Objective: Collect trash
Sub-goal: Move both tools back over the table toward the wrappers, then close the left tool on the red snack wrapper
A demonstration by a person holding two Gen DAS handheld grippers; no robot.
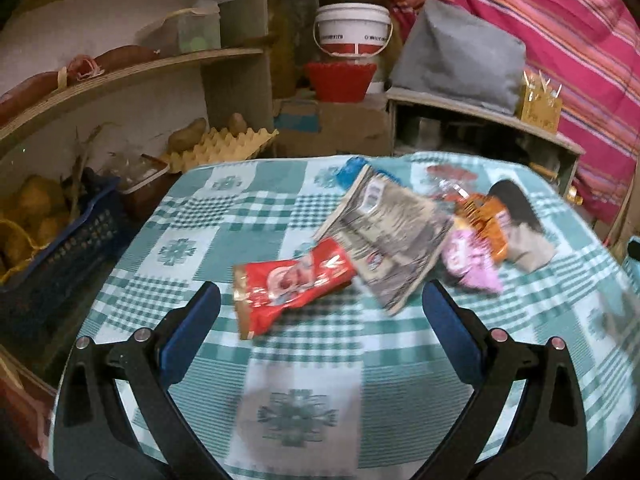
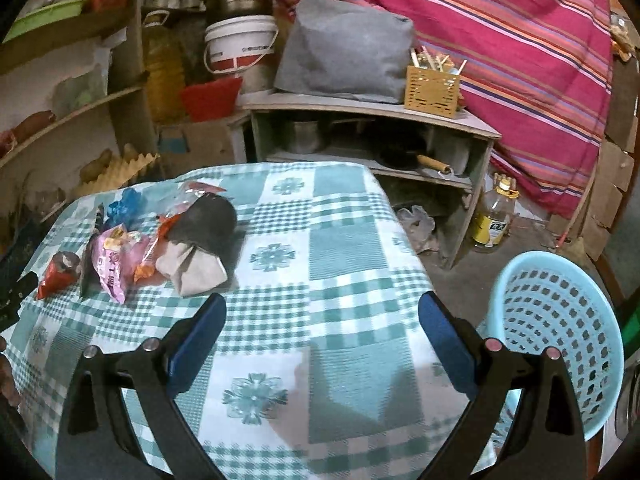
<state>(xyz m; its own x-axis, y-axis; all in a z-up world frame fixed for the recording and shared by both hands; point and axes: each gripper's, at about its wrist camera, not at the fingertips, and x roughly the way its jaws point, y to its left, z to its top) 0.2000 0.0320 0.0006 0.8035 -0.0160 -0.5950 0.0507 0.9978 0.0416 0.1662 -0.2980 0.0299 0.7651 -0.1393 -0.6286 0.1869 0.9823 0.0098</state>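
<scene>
Wrappers: red wrapper (image 1: 294, 286), grey packet (image 1: 390, 236), pink wrapper (image 1: 472, 260), clustered on checked bench (image 1: 248, 216). Left gripper (image 1: 320, 300) spread, empty, flanking red wrapper. Right gripper (image 2: 322, 308) spread, empty, above cloth. Blue basket (image 2: 560, 340) beside bench.

Right gripper (image 2: 322, 308) agape above tablecloth (image 2: 344, 248); basket (image 2: 560, 320) right.

Wrappers (image 1: 296, 288) lie clustered on table (image 2: 340, 240) — basket (image 2: 560, 344) at its right.
</scene>
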